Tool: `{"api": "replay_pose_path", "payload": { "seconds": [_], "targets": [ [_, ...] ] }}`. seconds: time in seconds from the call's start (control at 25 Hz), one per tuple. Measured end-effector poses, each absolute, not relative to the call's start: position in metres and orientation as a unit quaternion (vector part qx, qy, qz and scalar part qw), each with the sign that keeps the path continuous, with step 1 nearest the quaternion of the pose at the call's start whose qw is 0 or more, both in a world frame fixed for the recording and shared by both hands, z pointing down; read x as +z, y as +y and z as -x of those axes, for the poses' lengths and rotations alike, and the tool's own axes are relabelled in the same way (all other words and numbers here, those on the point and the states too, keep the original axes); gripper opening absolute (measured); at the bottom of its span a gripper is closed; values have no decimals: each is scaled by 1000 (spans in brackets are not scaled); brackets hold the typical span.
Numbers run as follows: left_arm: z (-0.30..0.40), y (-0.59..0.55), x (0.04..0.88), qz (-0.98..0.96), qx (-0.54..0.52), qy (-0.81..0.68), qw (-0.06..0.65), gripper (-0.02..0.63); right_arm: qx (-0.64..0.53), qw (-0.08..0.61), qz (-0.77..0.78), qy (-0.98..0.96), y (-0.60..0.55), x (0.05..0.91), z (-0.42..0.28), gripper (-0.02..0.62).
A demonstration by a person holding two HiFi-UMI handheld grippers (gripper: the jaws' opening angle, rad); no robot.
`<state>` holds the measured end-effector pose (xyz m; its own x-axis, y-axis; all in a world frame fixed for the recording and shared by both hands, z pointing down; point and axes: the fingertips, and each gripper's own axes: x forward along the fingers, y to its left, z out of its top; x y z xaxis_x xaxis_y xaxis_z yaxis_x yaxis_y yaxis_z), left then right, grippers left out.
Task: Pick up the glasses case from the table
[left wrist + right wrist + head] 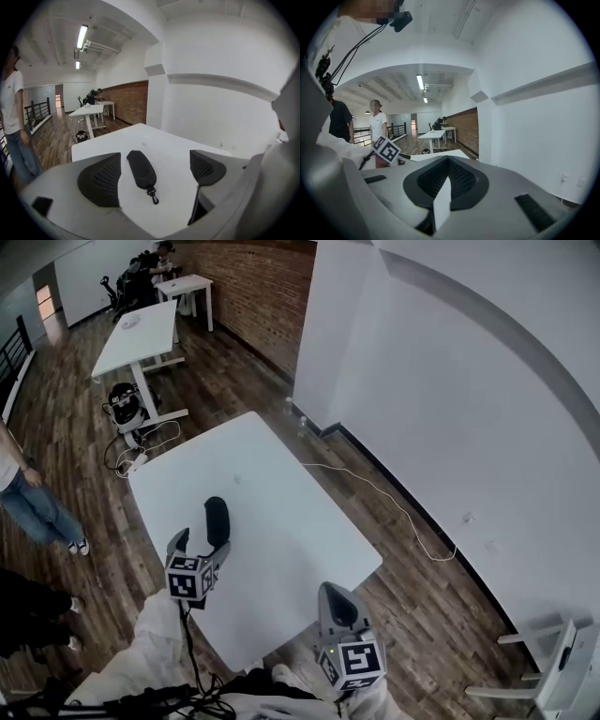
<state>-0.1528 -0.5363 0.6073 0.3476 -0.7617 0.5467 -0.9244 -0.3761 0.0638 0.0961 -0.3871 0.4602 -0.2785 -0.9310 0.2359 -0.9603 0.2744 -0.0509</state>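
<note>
Jaws wide apart, the left gripper (201, 543) frames the glasses case (217, 519) near the tabletop's (281, 502) left edge. It must advance and clamp; the right gripper (339, 607) waits, jaws together.

The grey plastic left gripper (201, 546) and the matching right gripper (337, 594) each carry a white cube with black square markers (190, 579) at the back. Their fingers are faced with dark, ribbed, rounded pads (101, 180). The person wears loose white sleeves (142, 652), and a thin black cable (190, 649) trails from the left gripper.
</note>
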Motion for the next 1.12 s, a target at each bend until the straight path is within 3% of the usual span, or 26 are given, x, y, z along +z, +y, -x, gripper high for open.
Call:
{"api": "replay_pose_path", "payload": {
  "seconds": [0.24,0.4,0.56,0.72,0.92,1.12],
  "targets": [
    [176,-604,708,-732,301,-551,265,459,101,113,-638,-755,-363,468,-137,6],
    [177,-633,736,-706,328,-561,281,460,109,129,-665,-727,-341,474,-165,6],
    [168,-633,767,-689,353,-531,345,460,115,136,-679,-713,-332,477,-177,6],
    [157,-640,784,-688,367,-517,353,459,116,140,-687,-703,-326,472,-186,6],
    [152,-629,785,-697,370,-501,356,406,123,134,-690,-701,-318,478,-191,6],
    [150,-603,751,-727,354,-487,330,380,132,117,-675,-716,-322,486,-178,6]
  ]
}}
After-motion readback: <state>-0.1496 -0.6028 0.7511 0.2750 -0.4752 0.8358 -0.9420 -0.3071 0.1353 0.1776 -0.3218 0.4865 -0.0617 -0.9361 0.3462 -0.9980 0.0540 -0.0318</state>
